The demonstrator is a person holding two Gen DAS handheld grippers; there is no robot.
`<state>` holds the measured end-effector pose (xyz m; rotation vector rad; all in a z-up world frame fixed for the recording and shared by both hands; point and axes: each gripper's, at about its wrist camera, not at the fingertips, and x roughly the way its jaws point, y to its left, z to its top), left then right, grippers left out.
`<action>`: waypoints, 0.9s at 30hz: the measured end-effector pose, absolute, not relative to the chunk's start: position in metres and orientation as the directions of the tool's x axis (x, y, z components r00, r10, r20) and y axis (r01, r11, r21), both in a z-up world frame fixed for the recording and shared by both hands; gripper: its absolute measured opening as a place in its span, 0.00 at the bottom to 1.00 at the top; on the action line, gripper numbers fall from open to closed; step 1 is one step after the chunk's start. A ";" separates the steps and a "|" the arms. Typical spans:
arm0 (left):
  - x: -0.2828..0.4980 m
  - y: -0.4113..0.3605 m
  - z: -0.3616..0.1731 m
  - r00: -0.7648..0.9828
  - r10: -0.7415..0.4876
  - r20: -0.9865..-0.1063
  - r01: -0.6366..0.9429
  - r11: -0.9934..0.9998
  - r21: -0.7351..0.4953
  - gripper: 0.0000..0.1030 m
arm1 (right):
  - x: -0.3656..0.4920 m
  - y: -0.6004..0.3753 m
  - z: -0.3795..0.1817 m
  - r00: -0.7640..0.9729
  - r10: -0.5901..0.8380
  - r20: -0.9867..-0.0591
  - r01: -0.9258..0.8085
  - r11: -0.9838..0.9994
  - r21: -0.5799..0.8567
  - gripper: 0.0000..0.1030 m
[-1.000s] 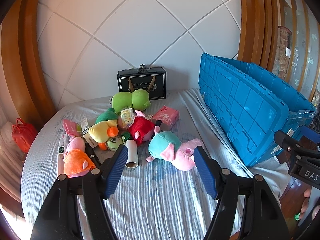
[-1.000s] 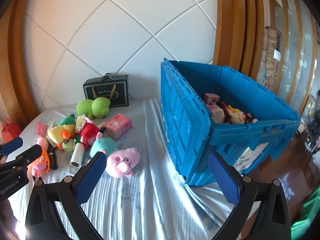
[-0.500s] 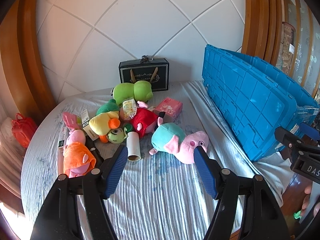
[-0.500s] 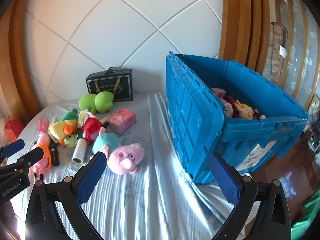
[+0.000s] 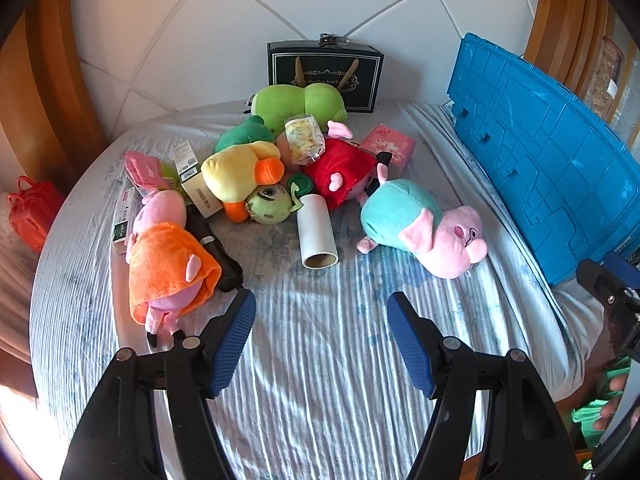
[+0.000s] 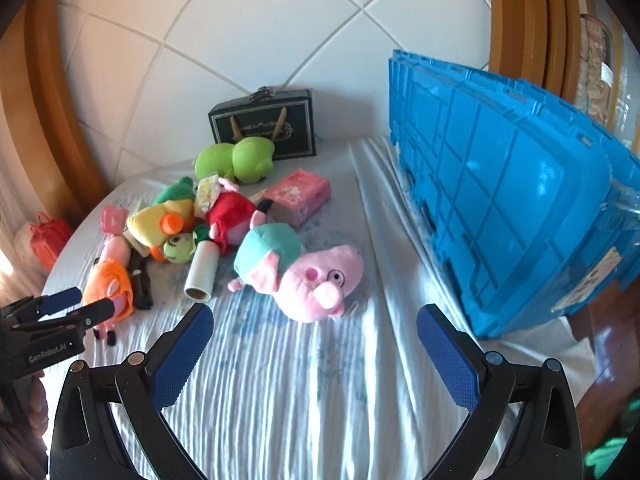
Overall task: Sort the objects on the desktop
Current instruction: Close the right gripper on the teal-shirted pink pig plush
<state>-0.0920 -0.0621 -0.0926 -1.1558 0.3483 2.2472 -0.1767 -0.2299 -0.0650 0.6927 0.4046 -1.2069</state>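
Observation:
A pile of toys lies on a round table with a striped cloth (image 5: 320,360). A pink pig plush in a teal dress (image 5: 424,228) (image 6: 296,268) lies nearest, beside a white paper roll (image 5: 318,230) (image 6: 204,270). A pig in orange (image 5: 168,264), a yellow duck (image 5: 240,172), a red-dressed pig (image 5: 340,172), a green plush (image 5: 300,106) and a pink box (image 5: 388,146) lie behind. My left gripper (image 5: 322,314) is open and empty, short of the roll. My right gripper (image 6: 314,326) is open and empty, just short of the teal pig.
A big blue crate (image 5: 552,160) (image 6: 520,192) stands at the table's right edge. A black gift box (image 5: 324,74) stands against the tiled wall. A red bag (image 5: 34,210) sits off the table's left side. Small cartons (image 5: 192,180) lie among the toys.
Both grippers have moved forward and down toward the toy pile. The crate's inside has dropped out of the right wrist view. Both grippers stayed open.

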 end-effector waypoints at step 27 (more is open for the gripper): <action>-0.152 0.121 -0.203 -0.143 0.336 -0.931 -0.989 -0.083 0.122 0.65 | -0.171 -0.354 -0.174 0.292 -0.487 -0.823 0.906 -0.134 0.401 1.00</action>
